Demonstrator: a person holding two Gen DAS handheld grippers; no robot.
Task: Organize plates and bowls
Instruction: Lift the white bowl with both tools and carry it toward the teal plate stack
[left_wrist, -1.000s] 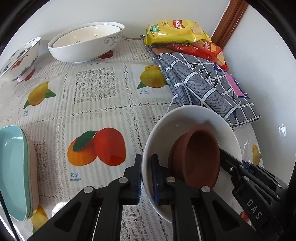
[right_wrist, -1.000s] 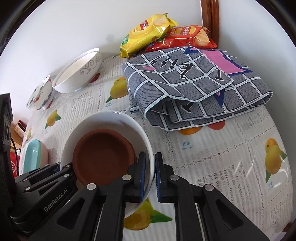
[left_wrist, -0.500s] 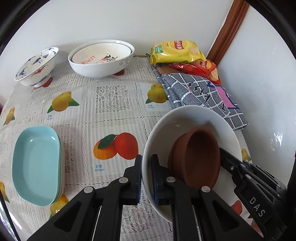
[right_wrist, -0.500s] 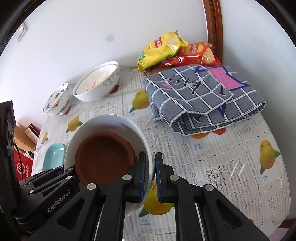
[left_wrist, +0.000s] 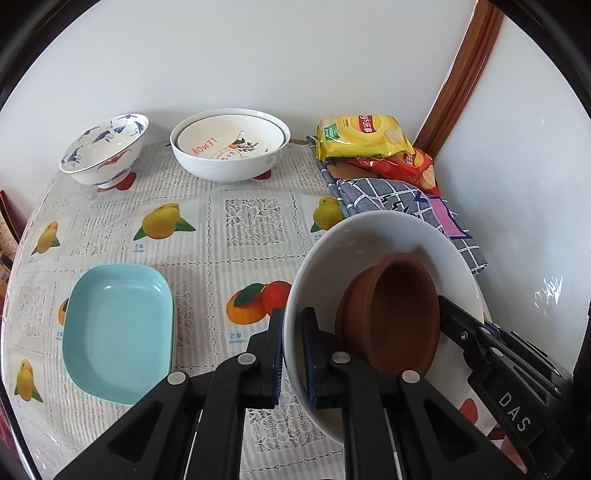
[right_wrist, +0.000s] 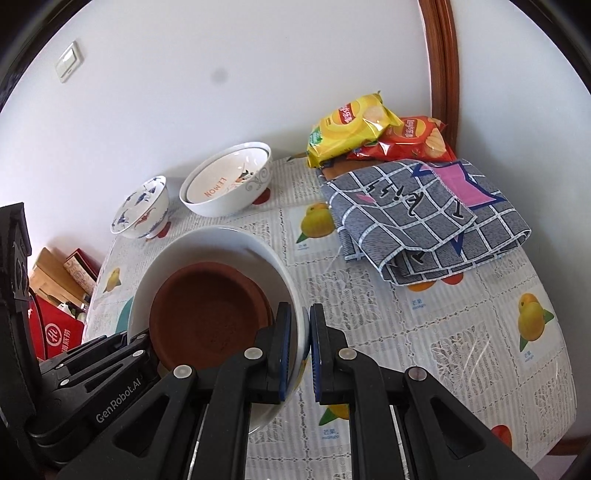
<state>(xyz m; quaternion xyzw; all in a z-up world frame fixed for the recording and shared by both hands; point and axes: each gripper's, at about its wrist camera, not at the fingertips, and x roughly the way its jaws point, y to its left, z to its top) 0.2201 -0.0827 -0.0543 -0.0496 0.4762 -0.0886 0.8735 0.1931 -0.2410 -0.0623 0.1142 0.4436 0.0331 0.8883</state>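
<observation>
Both grippers hold one white bowl (left_wrist: 369, 243) up above the table, with a brown clay bowl (left_wrist: 391, 310) lying inside it. My left gripper (left_wrist: 292, 354) is shut on the bowl's left rim. My right gripper (right_wrist: 298, 347) is shut on the opposite rim; the white bowl (right_wrist: 221, 240) and brown bowl (right_wrist: 207, 310) show there too. A stack of light blue rectangular dishes (left_wrist: 118, 332) lies on the table at the left. A large white "LEMON" bowl stack (left_wrist: 229, 151) and a blue-patterned bowl (left_wrist: 103, 151) stand at the back by the wall.
A folded grey checked cloth (right_wrist: 424, 214) lies at the right of the table, with yellow (right_wrist: 351, 125) and red (right_wrist: 410, 140) crisp packets behind it. The fruit-print tablecloth (left_wrist: 251, 221) covers the table. Walls close off the back and right. Boxes (right_wrist: 55, 314) stand beyond the left edge.
Both grippers have risen with the white bowl and brown bowl, so more of the table shows. The grip on both rims is unchanged.
</observation>
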